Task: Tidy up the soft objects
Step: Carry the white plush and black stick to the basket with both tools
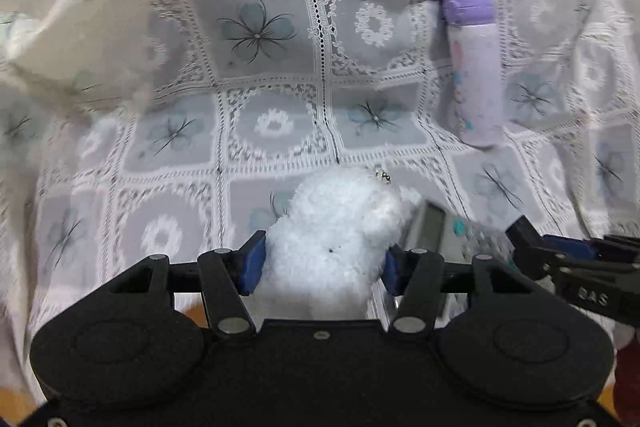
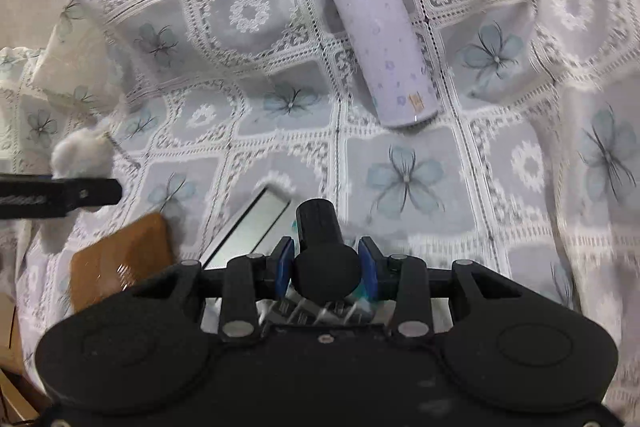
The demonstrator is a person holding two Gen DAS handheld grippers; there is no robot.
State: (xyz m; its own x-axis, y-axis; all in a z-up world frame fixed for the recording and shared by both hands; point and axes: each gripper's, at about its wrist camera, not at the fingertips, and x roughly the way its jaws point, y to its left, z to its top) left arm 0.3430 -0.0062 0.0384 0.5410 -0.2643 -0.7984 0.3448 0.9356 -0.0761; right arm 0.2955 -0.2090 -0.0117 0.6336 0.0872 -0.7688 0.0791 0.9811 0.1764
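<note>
My left gripper (image 1: 322, 263) is shut on a fluffy white plush toy (image 1: 336, 231) with a small bead chain, held just above the lace cloth (image 1: 260, 35). The plush also shows at the left edge of the right wrist view (image 2: 82, 151). My right gripper (image 2: 326, 265) is shut on a black cylindrical object with a round end (image 2: 322, 247), over a flat device with a grey screen (image 2: 250, 227). The right gripper also shows in the left wrist view (image 1: 560, 259), close to the right of the plush.
A lilac bottle with a purple lid (image 2: 380, 39) lies on the cloth ahead; it also shows in the left wrist view (image 1: 474, 67). A brown leather-like item (image 2: 120, 259) lies left of the screen. The cloth rises in folds on both sides.
</note>
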